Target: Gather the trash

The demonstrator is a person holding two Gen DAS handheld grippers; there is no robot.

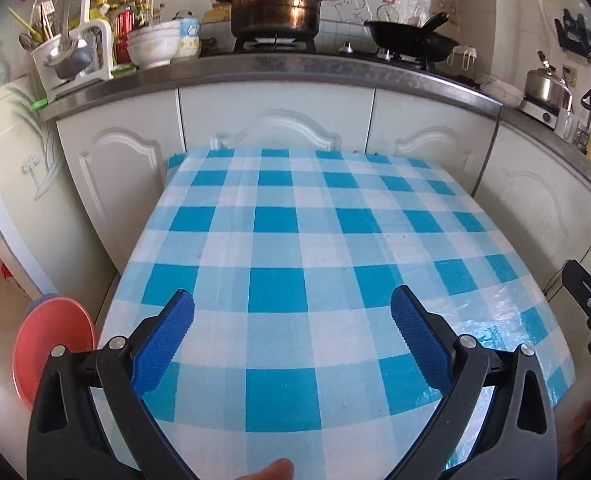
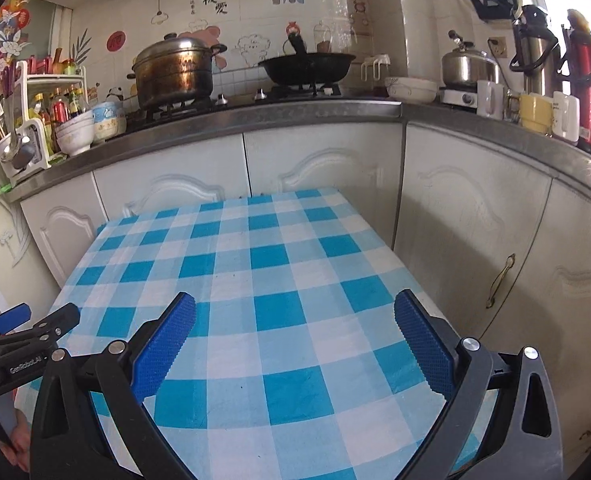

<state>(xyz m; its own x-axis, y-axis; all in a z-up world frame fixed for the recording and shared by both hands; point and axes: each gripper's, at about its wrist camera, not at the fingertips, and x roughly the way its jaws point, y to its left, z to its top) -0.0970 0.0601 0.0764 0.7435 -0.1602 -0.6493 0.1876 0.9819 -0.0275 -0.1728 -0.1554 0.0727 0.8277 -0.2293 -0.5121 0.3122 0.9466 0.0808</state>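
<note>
My left gripper is open and empty, held above the near part of a table with a blue and white checked cloth. My right gripper is also open and empty above the same cloth. No trash shows on the cloth in either view. A red round bin or basin stands on the floor left of the table. The right gripper's tip shows at the right edge of the left wrist view; the left gripper shows at the left edge of the right wrist view.
White cabinets with a dark counter stand right behind the table and along the right side. On the counter are a large pot, a black wok, bowls, a utensil rack, a kettle and flasks.
</note>
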